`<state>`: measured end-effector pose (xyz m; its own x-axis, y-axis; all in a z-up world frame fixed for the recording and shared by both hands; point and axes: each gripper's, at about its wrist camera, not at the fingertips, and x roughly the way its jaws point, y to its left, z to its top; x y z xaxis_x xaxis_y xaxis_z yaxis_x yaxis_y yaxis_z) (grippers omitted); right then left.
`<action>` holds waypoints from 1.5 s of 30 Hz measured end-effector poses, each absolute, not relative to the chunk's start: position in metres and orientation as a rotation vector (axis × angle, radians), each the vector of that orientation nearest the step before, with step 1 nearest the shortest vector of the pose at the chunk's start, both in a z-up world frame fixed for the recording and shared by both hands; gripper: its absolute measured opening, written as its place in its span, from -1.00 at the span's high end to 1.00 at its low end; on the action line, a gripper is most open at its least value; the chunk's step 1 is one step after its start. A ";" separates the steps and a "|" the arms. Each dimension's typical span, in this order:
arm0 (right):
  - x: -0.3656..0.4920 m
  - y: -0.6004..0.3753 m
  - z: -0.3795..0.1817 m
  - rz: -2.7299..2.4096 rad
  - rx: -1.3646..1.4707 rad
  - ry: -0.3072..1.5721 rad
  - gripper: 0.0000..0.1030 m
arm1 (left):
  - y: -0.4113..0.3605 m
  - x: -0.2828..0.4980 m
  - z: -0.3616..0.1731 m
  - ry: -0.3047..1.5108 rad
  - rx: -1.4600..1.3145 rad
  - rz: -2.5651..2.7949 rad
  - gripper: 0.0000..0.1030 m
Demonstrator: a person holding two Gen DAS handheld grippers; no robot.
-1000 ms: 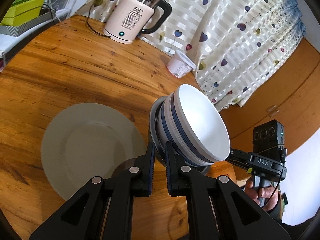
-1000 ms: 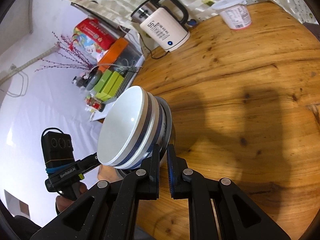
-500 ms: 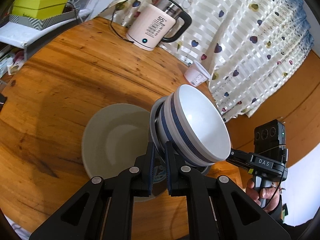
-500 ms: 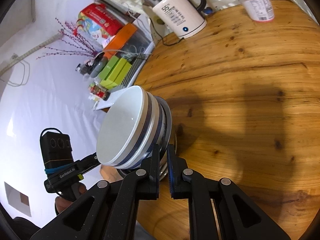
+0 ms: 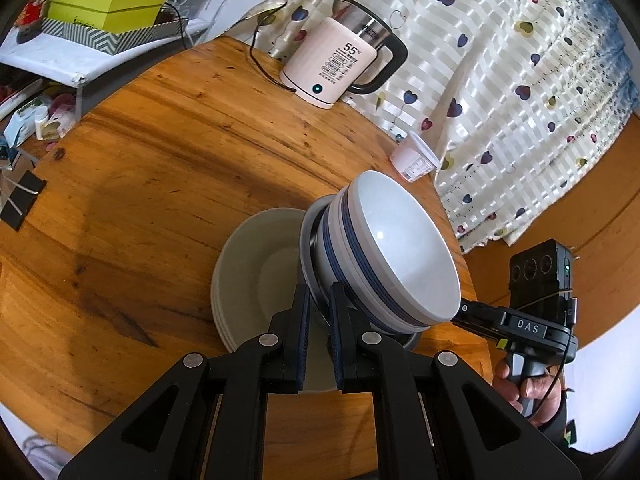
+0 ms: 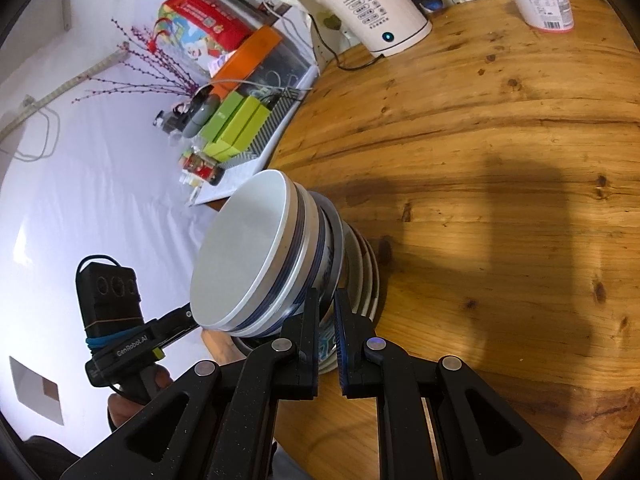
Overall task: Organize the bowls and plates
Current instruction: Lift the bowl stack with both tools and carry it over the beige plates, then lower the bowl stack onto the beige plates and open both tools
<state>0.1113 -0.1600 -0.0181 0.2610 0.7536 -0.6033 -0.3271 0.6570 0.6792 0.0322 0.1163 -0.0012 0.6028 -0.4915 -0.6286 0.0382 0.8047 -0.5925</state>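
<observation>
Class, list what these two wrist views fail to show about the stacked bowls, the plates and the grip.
- Left wrist: near edge of the pale round plates, hidden by the stack of white blue-banded bowls and left gripper.
- Right wrist: the plates show only as rims behind the bowls; count uncertain.
- Both views: contact between the bowls and plates is hidden.
- Right gripper: pad contact with the rim is obscured.

1. A round wooden table (image 5: pixel 168 168) with dark knots fills most of both views.
2. A white kettle (image 5: pixel 340 68) reading 55 is plugged in at the far edge, with a white tub (image 5: pixel 414 158) to its right.
3. A heart-print curtain (image 5: pixel 520 80) hangs behind.
4. Green boxes (image 5: pixel 108 0) are stacked on a white shelf (image 5: pixel 60 60) at far left.
5. A white wall (image 6: pixel 80 160) is seen, with purple twigs (image 6: pixel 152 64) before it.
</observation>
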 end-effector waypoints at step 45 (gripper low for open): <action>0.109 -0.142 -0.015 0.770 0.398 1.096 0.39 | 0.124 0.020 -0.007 0.889 -0.560 -0.246 0.80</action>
